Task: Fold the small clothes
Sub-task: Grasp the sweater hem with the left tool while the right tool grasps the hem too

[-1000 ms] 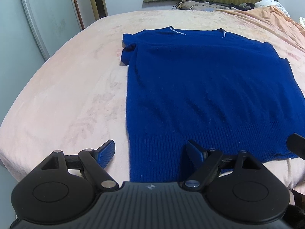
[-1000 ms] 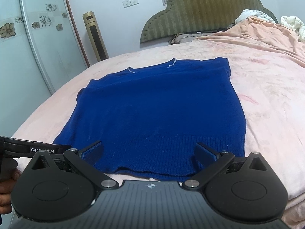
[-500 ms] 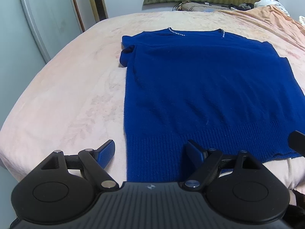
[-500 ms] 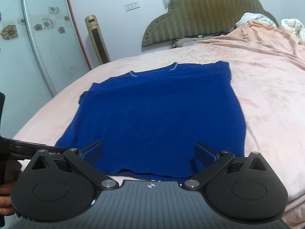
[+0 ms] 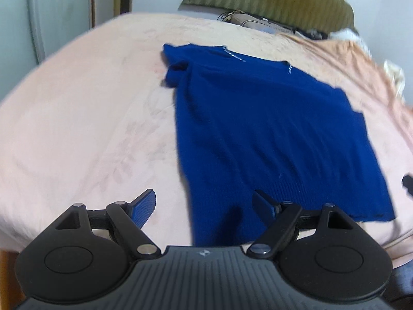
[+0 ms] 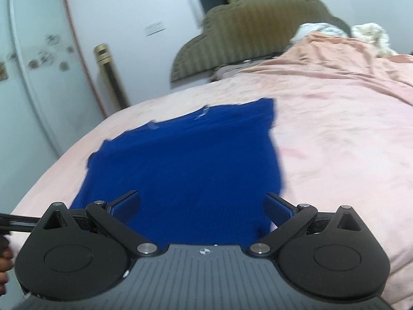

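Left wrist view: left gripper [image 5: 204, 202] had its jaws spread wide, nothing between them; the near-left corner of the blue sweater [image 5: 271, 134] sat just ahead, between the two fingers.
Right wrist view: right gripper [image 6: 202, 206] also gaped wide, no cloth pinched; the sweater's hem [image 6: 196, 227] lay directly under and ahead of its tips.
Change vs a second ago: both views had tilted and blurred. In the left view the sweater swung from square-on to skewed, running off toward the far right. In the right view it shrank and slid toward the lower left, with more pink bedspread [image 6: 335, 155] to the right of the tool.
Unchanged: sweater lay flat, same spread shape, neckline at the far end, one sleeve [image 5: 178, 71] tucked at the far-left edge. Neither pair of jaws had changed width.
Meaning for task: judged as repositioning only; no fold started, no grasp made. Both tools seemed to be lining up on the near hem corners.
Left pose: pitched steeply down at the bed, rolled slightly.
Right pose: shallower pitch, more of the headboard [image 6: 258, 33] and wall in frame.
Other: a hand [image 6: 4, 266] and dark handle showed at the far-left edge of the right view; a dark tip at the right edge of the left view was likely the other tool, hard to tell.
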A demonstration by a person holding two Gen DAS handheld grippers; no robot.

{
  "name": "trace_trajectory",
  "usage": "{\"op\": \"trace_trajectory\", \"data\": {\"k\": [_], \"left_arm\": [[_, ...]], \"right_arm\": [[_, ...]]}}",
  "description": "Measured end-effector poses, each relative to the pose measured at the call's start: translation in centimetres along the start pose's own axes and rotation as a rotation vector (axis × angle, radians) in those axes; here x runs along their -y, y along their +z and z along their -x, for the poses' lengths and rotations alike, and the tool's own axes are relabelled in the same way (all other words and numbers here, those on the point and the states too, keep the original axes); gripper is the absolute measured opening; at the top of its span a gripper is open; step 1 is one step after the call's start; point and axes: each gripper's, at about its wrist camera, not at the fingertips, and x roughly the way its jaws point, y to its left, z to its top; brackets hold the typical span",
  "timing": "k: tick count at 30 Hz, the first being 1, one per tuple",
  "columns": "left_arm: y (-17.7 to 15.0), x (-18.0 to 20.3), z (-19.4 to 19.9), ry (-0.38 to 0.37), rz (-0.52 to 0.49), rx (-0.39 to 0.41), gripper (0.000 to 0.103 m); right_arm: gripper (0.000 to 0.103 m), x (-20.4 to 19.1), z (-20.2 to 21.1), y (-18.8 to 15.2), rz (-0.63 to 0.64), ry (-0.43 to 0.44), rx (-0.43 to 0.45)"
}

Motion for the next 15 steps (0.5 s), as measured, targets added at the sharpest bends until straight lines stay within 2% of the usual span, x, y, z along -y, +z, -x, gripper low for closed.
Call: {"op": "trace_trajectory", "data": {"k": [2, 5, 7, 9, 10, 11, 14, 15], "left_arm": [[0.0, -1.3, -0.2, -0.042, 0.046, -0.026, 0.081], [-0.3, -1.9, -0.8, -0.111, 0.084, -0.054, 0.08], [-0.6, -1.7, -1.1, -0.154, 0.085, -0.055, 0.071], [-0.8, -1.4, -1.6, -0.182, 0.08, -0.054, 0.068], [-0.8, -1.3, -1.7, -0.196, 0.078, -0.047, 0.062], [-0.8, -1.2, -1.9, -0.212, 0.078, -0.043, 0.058], [-0.8, -1.1, -2.7, -0.272, 0.097, -0.037, 0.037], [-0.8, -1.0, -3.1, -0.282, 0.099, -0.038, 0.023]], "right_arm": [[0.099, 1.4, 0.4, 0.1, -0.023, -0.026, 0.007], [0.089, 3.2, 0.4, -0.1, -0.055, -0.037, -0.018], [0.074, 4.5, 0.1, -0.5, -0.095, -0.021, -0.049], [0.061, 5.6, -0.3, -0.9, -0.136, -0.005, -0.08], [0.056, 5.8, -0.6, -1.1, -0.152, 0.0, -0.094], [0.055, 6.1, -0.9, -1.4, -0.164, 0.007, -0.107], [0.048, 6.1, -1.7, -2.0, -0.177, 0.03, -0.133], [0.041, 5.8, -1.9, -2.1, -0.167, 0.038, -0.14]]}}
